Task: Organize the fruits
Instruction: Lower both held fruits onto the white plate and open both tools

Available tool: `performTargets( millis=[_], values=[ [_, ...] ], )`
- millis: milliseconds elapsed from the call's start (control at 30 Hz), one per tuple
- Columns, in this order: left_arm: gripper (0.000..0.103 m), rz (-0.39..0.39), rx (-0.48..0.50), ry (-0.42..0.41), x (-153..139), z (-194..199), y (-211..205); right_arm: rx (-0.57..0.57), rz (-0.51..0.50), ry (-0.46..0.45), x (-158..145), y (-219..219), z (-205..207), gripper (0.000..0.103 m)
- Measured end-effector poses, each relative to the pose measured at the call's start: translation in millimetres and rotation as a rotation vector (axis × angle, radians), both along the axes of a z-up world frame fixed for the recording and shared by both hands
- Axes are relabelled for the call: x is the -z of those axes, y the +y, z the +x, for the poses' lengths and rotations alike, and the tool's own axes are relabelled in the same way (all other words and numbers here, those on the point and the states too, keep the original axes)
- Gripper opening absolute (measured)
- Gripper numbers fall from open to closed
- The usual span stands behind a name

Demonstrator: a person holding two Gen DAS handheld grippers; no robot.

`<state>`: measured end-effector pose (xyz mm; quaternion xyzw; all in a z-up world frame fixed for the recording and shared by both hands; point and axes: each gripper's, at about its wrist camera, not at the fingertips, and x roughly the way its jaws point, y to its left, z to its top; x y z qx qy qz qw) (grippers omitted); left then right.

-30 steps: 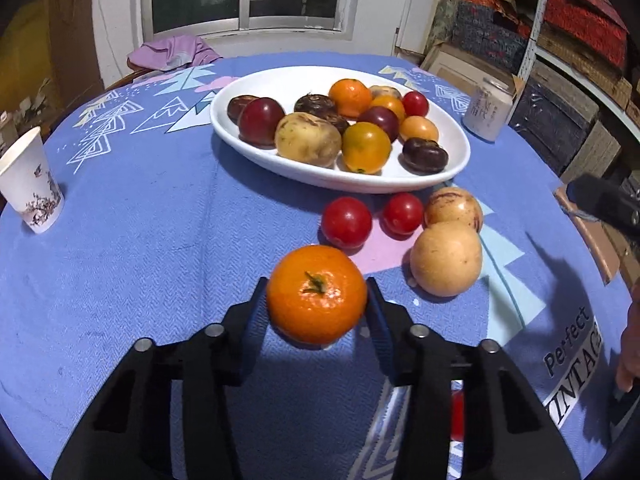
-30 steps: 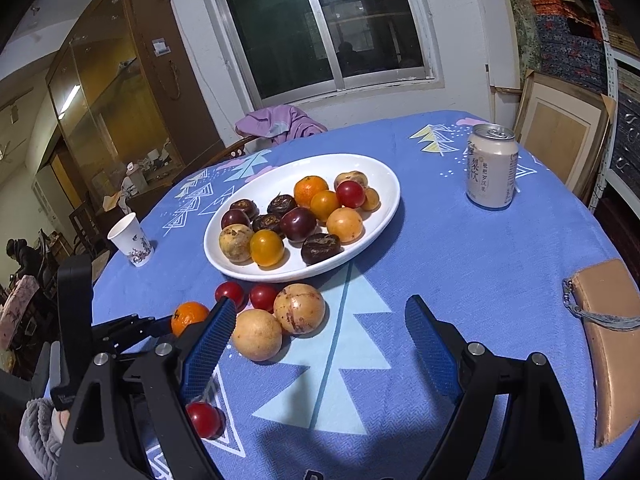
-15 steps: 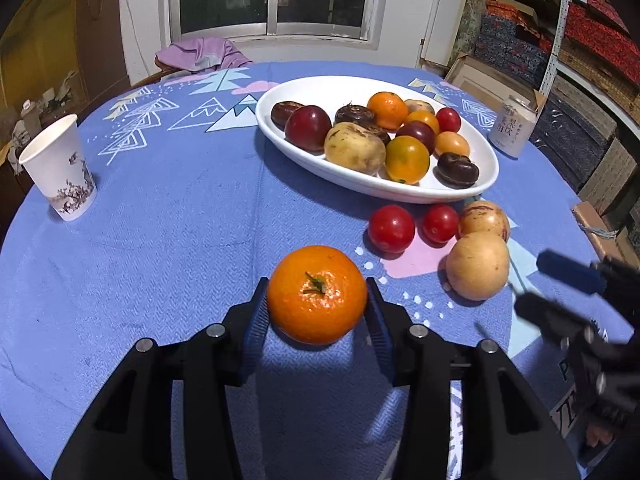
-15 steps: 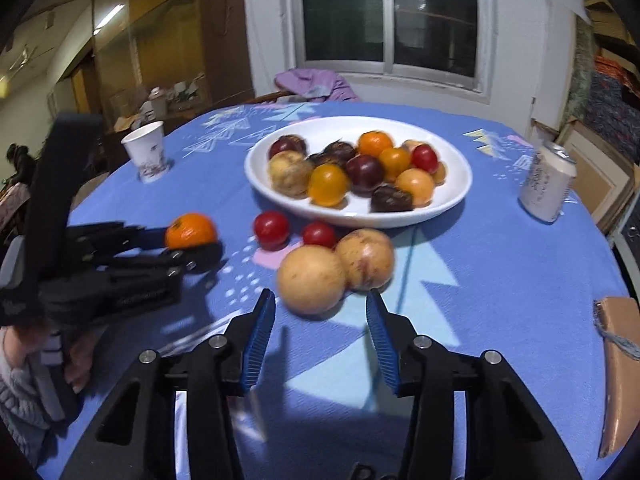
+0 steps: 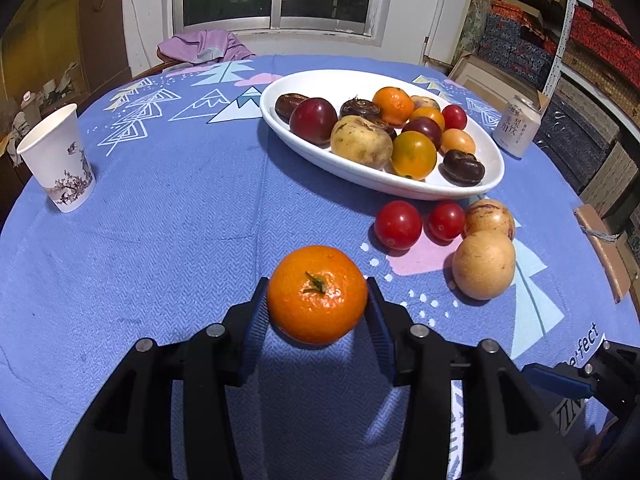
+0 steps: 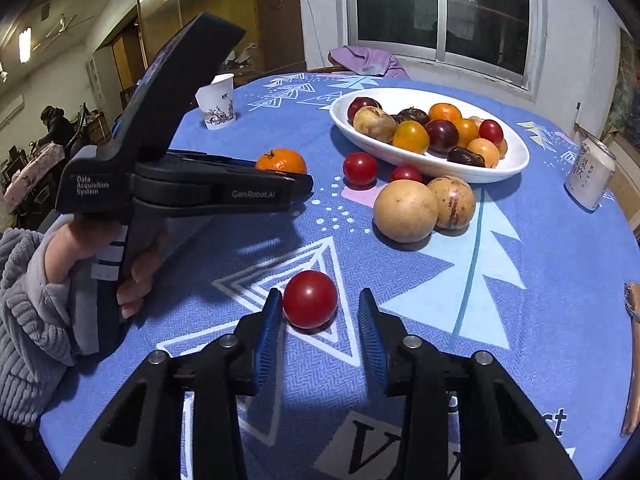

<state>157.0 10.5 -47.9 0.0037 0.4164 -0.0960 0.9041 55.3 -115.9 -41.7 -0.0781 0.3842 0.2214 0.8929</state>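
My left gripper (image 5: 316, 286) is shut on an orange mandarin (image 5: 317, 294), held just above the blue tablecloth; from the right wrist view it shows side-on (image 6: 298, 178) with the mandarin (image 6: 281, 160) at its tip. My right gripper (image 6: 320, 294) is closing around a red tomato (image 6: 310, 299) on the cloth. The left pad touches it and the right pad stands apart. A white oval plate (image 5: 360, 80) farther back holds several fruits. Two red tomatoes (image 5: 398, 225) and two tan round fruits (image 5: 483, 265) lie in front of it.
A paper cup (image 5: 56, 158) stands at the left, a drink can (image 5: 517, 126) right of the plate, and a brown pouch (image 5: 600, 248) lies at the right edge. A purple cloth (image 5: 204, 46) hangs on a chair behind. A hand and grey sleeve (image 6: 28, 300) hold the left gripper.
My right gripper has swung left and down to the lone red tomato near the front, and its jaws have narrowed a lot. The left gripper has kept the mandarin almost in place.
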Motion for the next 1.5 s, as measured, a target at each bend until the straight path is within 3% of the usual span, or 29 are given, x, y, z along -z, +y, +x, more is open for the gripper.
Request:
performTargets(
  millis=[133,367,600,767,933,1067,1233,1500],
  values=[
    [0.046,0.011,0.000,-0.002,-0.1,-0.3,-1.2,-0.027,-0.013,0.001,1.8,5.6,-1.0,0.029],
    [0.046,0.020,0.001,-0.011,-1.4,-1.2,-3.2,-0.022,0.015,0.002,-0.8,1.7,0.1,0.029],
    [0.046,0.038,0.001,-0.078,-11.6,-12.2,-9.1,0.024,0.056,-0.041,-12.7,-13.5,3.8,0.028],
    [0.046,-0.067,-0.001,-0.106,-41.3,-17.2,1.4,0.096,0.129,-0.130,-43.0,-42.4,9.1,0.028],
    [0.046,-0.047,-0.030,-0.186,-90.9,-0.6,2.8,0.220,0.189,-0.204,-97.9,-80.4,48.4,0.028],
    [0.046,-0.097,-0.045,-0.201,-112.4,28.8,-4.1,0.290,0.230,-0.221,-124.0,-93.9,93.9,0.028],
    [0.046,-0.114,-0.041,-0.165,-101.2,72.2,-25.7,0.309,0.300,-0.119,-104.4,-92.5,151.2,0.028],
    [0.046,-0.107,-0.025,-0.064,-49.4,122.6,-43.0,0.299,0.178,-0.010,-52.5,-73.8,194.3,0.028]
  ],
)
